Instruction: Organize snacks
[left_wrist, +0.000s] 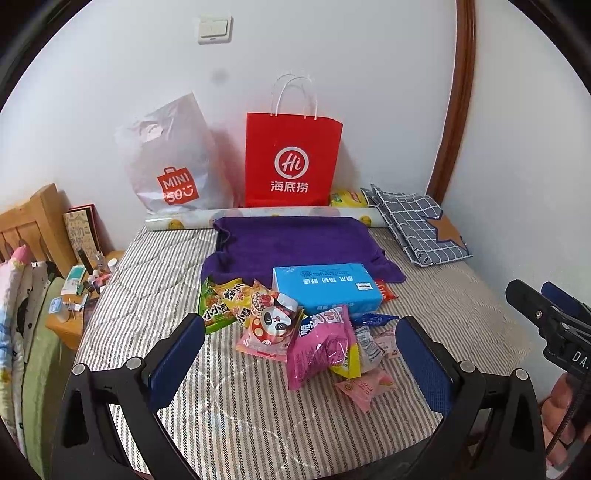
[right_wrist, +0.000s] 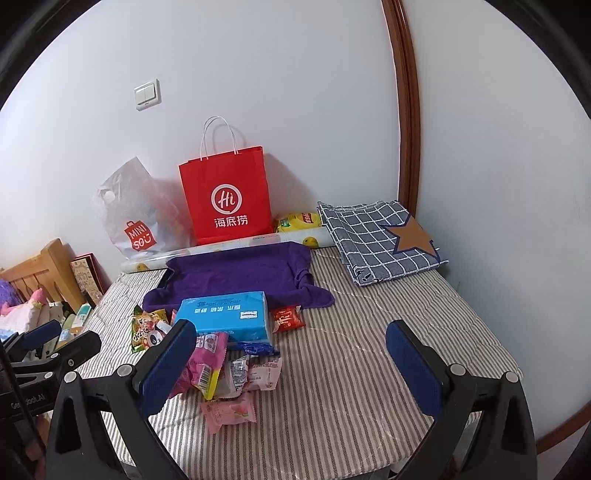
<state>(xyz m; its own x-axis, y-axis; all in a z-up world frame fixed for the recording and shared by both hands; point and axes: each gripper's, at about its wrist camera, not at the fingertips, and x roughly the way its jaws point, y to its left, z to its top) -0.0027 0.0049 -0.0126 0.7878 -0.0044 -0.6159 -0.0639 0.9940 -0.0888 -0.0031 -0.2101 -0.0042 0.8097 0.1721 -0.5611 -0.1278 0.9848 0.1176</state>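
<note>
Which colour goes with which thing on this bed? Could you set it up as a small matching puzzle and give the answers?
Things:
1. paper bag
2. tissue pack
3. towel
4. folded cloth

Colours:
A. purple
B. grey checked, with a brown star
C. red
D. light blue

Pairs: 1-C, 2-D, 3-A, 4-B.

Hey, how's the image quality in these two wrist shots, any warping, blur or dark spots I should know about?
Left wrist view: strong fisheye bending, the brown wooden door frame curves, the corners go black, and a faint grey smudge sits on the white wall. Right wrist view: same bowing and dark corners, soft even light, and the red paper Hi bag casts only a weak shadow. Both are slightly soft, not sharp.
</note>
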